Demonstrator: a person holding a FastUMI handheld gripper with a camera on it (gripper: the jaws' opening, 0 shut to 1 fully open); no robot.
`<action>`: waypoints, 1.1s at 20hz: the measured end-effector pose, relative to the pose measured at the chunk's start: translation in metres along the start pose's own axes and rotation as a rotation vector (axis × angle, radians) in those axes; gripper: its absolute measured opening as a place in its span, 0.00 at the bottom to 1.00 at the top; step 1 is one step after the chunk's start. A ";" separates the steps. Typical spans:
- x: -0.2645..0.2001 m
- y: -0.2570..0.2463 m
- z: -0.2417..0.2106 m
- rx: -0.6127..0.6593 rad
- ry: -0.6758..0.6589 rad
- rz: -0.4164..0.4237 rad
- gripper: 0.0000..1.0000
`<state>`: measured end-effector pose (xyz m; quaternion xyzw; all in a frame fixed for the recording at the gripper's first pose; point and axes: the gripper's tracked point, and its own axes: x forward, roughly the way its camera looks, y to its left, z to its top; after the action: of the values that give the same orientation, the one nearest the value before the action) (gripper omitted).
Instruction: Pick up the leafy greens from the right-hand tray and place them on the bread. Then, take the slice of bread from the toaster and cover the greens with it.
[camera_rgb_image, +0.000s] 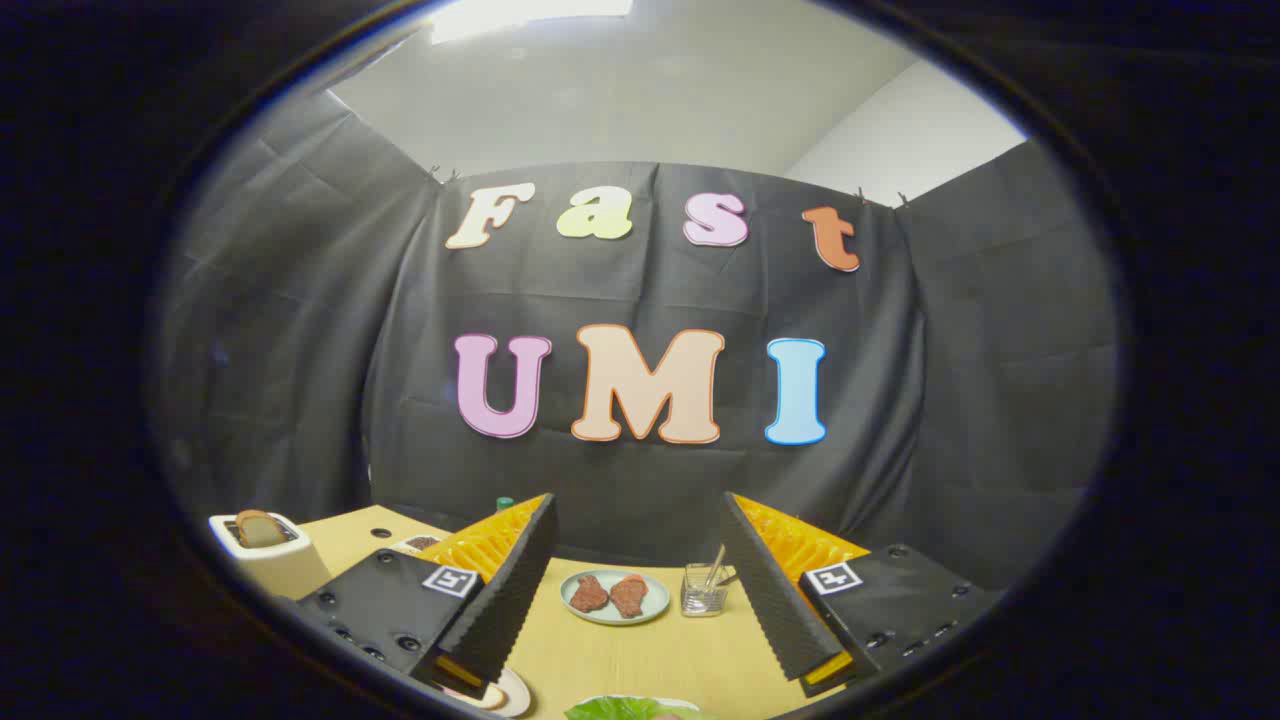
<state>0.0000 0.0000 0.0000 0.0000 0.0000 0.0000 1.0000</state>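
Observation:
My gripper (640, 670) stands open above the yellow table (620, 655), with nothing between its fingers. A bit of the leafy greens (625, 709) peeks up just below the gap between the fingertips. Beside the left fingertip lies the rim of a light plate (508, 693) holding something pale, mostly hidden by the finger. A white toaster (268, 555) stands far off to the left of the left finger, and a slice of bread (259, 527) sticks out of its slot.
Beyond the fingers, a pale blue plate (614, 596) carries two brown meat pieces. A small glass (704, 590) with a stick in it stands to its right. A small dish (420, 544) and a green cap (504, 502) sit behind the left finger.

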 end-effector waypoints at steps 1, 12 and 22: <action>0.001 -0.002 -0.001 0.000 -0.001 -0.003 1.00; 0.008 -0.016 -0.004 -0.016 0.004 0.014 1.00; 0.006 -0.001 -0.025 -0.078 0.059 0.179 1.00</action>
<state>0.0064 -0.0005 -0.0249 -0.0392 0.0297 0.0894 0.9948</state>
